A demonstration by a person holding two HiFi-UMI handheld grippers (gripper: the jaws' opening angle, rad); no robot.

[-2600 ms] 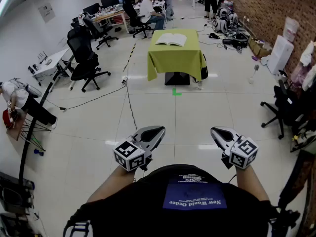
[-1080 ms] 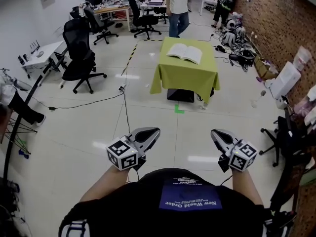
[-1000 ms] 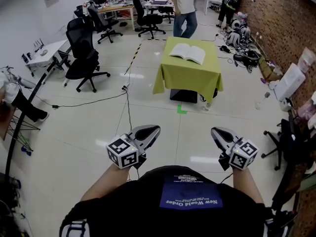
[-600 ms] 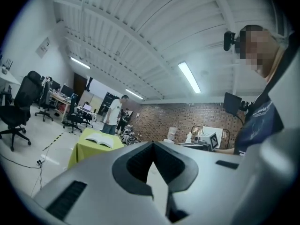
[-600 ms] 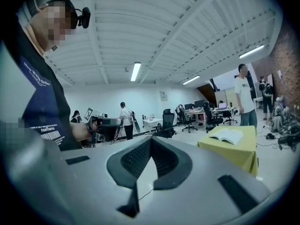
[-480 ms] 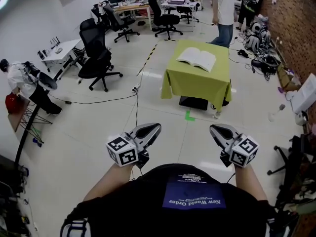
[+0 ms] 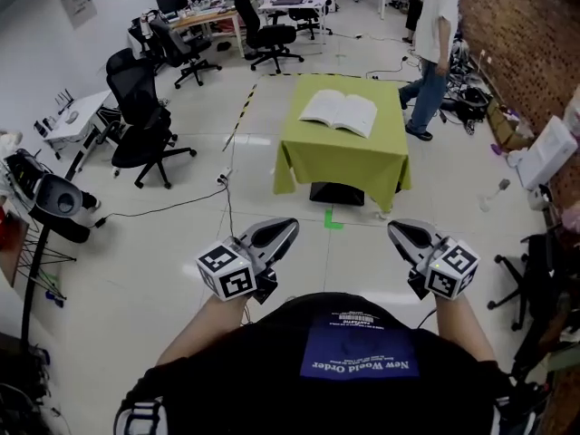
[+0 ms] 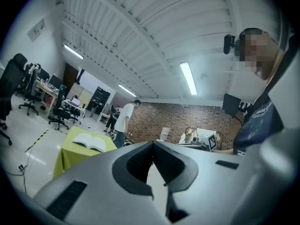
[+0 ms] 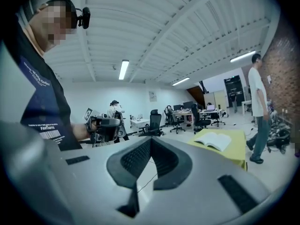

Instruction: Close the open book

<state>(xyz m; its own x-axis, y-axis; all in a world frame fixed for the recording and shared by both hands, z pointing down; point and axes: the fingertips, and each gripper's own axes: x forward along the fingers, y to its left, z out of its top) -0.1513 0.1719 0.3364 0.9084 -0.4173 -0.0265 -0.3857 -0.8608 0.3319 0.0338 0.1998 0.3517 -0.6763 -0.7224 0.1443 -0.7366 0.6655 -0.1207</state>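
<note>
You hold both tongs low in the head view, well short of the table. The left gripper and right gripper are each clenched, jaw tips meeting with nothing between them, as both gripper views confirm. The open white-paged book lies spread flat on the small table draped in a yellow-green cloth, upper centre of the frame, nearer the table's far edge. It also shows left of centre in the left gripper view and right of centre in the right gripper view. A green tape mark sits on the glossy pale tiled floor just before the table. A person in a white shirt and jeans stands beside the table's right side, near the red brick wall. Black office chairs and cluttered desks with monitors fill the upper left.
</note>
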